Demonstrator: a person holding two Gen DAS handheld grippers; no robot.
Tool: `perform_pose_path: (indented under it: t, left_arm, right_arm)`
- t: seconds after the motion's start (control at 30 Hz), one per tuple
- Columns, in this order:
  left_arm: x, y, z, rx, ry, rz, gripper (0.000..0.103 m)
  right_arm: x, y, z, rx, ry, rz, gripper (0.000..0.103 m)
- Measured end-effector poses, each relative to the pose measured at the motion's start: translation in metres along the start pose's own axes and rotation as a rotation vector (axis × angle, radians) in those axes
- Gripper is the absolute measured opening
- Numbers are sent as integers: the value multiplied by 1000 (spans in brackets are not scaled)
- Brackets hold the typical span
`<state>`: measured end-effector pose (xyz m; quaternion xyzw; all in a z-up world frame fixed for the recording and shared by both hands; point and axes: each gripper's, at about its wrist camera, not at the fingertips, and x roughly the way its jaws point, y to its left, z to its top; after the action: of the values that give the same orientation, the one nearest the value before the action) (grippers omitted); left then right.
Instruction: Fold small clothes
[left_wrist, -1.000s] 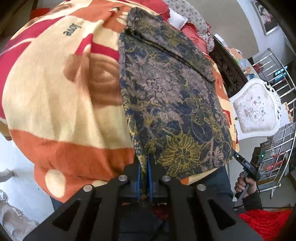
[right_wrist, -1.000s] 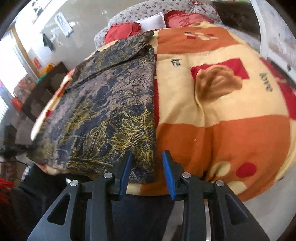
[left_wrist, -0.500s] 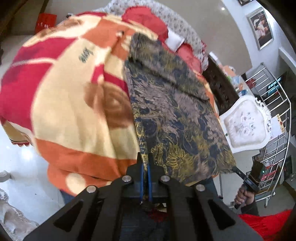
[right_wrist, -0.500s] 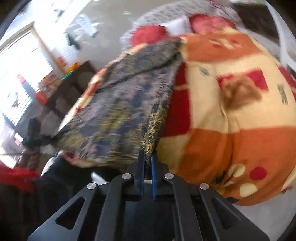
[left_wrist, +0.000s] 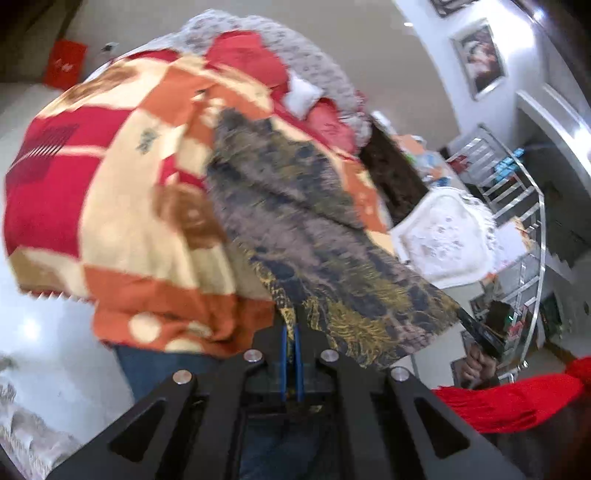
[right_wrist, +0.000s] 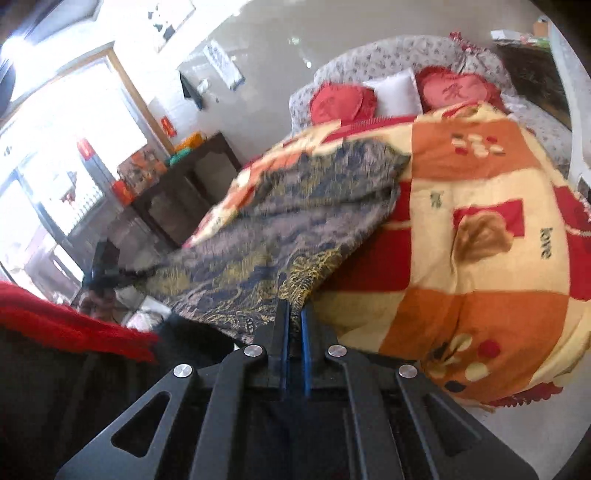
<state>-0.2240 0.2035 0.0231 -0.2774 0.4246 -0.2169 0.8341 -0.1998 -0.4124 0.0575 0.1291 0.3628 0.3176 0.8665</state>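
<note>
Across the bed, an orange, red and cream blanket (left_wrist: 110, 221) lies under the dark floral garment (left_wrist: 303, 236), whose near hem is raised. Left gripper (left_wrist: 291, 332) and right gripper (right_wrist: 293, 321) each clench a near corner of it. Beyond sit red heart cushions (right_wrist: 340, 101), a dark cabinet (right_wrist: 184, 188) and a metal rack (left_wrist: 517, 206).

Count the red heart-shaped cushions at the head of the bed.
2. One red cushion lies left of the white pillow, the other cushion right of it, in the right wrist view. The blanket may hide more.
</note>
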Motion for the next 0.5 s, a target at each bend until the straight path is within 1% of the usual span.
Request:
perform_pose_path:
  t: [0.03, 0.1, 0.17, 0.23, 0.27, 0.37, 0.47, 0.5]
  left_arm:
    - [4, 0, 6, 1, -8, -5, 3]
    - [20, 9, 23, -36, -17, -4, 3]
    - [36, 22, 45, -93, -44, 3, 3]
    - [49, 32, 65, -137, -74, 8, 3]
    - [58, 37, 81, -166, -93, 11, 3]
    - [84, 50, 123, -218, -136, 21, 3]
    - [122, 61, 176, -221, -156, 73, 3]
    - [131, 64, 187, -221, -161, 80, 3]
  right_arm:
    - [-2, -2, 6, 4, -16, -3, 20]
    - [4, -9, 19, 16, -51, -2, 20]
    - [16, -20, 29, 48, -70, -2, 20]
    - [40, -35, 45, 87, -87, -25, 20]
    - [47, -39, 50, 94, -87, -38, 20]
    - [84, -59, 79, 123, -105, -86, 20]
    - [112, -78, 108, 150, -130, -111, 20]
    - [129, -86, 124, 155, -138, -129, 20]
